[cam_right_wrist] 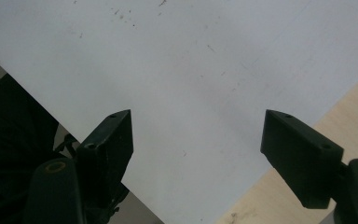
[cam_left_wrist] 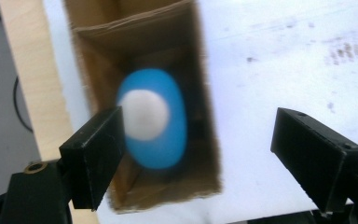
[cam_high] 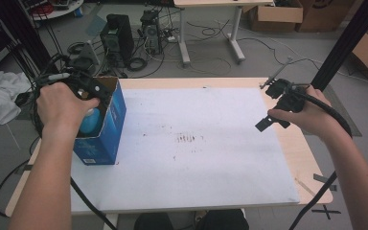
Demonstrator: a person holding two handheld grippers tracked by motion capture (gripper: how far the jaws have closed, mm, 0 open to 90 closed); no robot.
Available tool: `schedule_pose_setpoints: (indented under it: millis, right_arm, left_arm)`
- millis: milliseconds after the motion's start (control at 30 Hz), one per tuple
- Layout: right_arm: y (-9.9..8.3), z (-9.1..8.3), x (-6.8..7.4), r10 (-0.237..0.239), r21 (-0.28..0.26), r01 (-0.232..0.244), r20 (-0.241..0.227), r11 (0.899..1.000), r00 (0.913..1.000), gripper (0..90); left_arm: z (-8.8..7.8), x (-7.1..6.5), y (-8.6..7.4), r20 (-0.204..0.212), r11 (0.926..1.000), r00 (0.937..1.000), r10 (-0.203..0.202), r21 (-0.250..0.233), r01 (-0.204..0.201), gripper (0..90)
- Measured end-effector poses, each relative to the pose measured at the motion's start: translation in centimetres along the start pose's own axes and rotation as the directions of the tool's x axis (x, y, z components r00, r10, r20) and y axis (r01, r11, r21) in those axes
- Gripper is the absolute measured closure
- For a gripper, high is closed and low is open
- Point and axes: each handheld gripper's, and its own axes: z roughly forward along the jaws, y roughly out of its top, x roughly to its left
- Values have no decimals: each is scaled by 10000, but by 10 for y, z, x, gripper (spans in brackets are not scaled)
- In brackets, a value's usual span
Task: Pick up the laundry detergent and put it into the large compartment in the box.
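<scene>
Left gripper [cam_left_wrist: 196,154] hovered over open blue box [cam_high: 106,129], jaws spread wide, nothing pinched. Blue object with white cap [cam_left_wrist: 153,117] sat down inside box, between the cardboard walls, blurred in left gripper view; seen as a blue patch in high view too [cam_high: 89,120]. One jaw overlapped its edge in the picture, contact not discernible. Box stood upright at left end of white table sheet [cam_high: 196,158], near the edge. Right gripper [cam_right_wrist: 196,154] held at far right above sheet edge, jaws wide apart, empty. Stains marked mid-sheet [cam_high: 188,139].
</scene>
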Motion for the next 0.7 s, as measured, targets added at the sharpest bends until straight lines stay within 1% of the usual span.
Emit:
schedule_pose_setpoints:
  millis: [67, 100, 133, 167, 233, 267, 300, 333, 367, 400, 433, 467, 500, 633, 667, 700]
  right_arm:
    - [0, -1, 1, 40, 30, -40, 27, 10000, 10000, 252]
    - [1, -1, 2, 41, 32, -41, 44, 10000, 10000, 251]
    - [1, -1, 2, 20, 22, -20, 48, 10000, 10000, 251]
    - [2, -2, 3, 26, 28, -27, 54, 10000, 10000, 251]
    - [3, -2, 4, -14, 35, 13, 70, 10000, 10000, 251]
    - [3, -2, 4, -14, 35, 13, 70, 10000, 10000, 251]
    - [3, -4, 6, -32, 61, 32, 110, 10000, 9999, 251]
    - [3, -4, 7, -53, 43, 53, 96, 10000, 9999, 250]
    - [3, -4, 7, -53, 43, 53, 96, 10000, 9999, 250]
    - [4, -6, 7, -95, 47, 94, 140, 9999, 9999, 249]
    - [4, -6, 7, -95, 47, 94, 140, 9999, 9999, 249]
    - [5, -8, 7, -69, 18, 69, 156, 10000, 9999, 248]
    - [5, -8, 7, -69, 18, 69, 156, 10000, 9999, 248]
    - [7, -8, 8, -76, -3, 76, 141, 10000, 9999, 239]
    - [7, -8, 8, -76, -3, 76, 141, 10000, 9999, 239]
    - [7, -8, 9, -100, 3, 100, 127, 10000, 9999, 237]
  left_arm:
    - [-1, -7, 0, 5, 9997, 9998, 223, -53, -223, 179]
    - [0, -13, 0, 68, 9994, 9994, 339, -120, -338, 177]
    - [0, -17, 0, 108, 9989, 9989, 447, -166, -445, 174]
    - [0, -17, 0, 108, 9989, 9989, 447, -166, -445, 173]
    - [3, -27, 0, 336, 9969, 9964, 779, -168, -774, 171]
    - [3, -27, 0, 336, 9969, 9964, 779, -168, -774, 169]
    - [5, -35, 0, 405, 9954, 9947, 941, -215, -932, 168]
    - [7, -39, 1, 413, 9947, 9940, 1008, -246, -999, 167]
    - [7, -39, 1, 413, 9947, 9940, 1008, -246, -999, 163]
    - [9, -47, 2, 458, 9928, 9920, 1180, -251, -1170, 162]
    - [9, -47, 2, 458, 9928, 9920, 1180, -251, -1170, 162]
    - [12, -55, 3, 501, 9905, 9894, 1360, -266, -1348, 162]
    - [12, -55, 3, 501, 9905, 9894, 1360, -266, -1348, 161]
    - [19, -74, 2, 703, 9844, 9823, 1738, -382, -1715, 160]
    - [19, -74, 2, 703, 9844, 9823, 1738, -382, -1715, 159]
    - [22, -78, 2, 746, 9830, 9805, 1817, -390, -1792, 159]
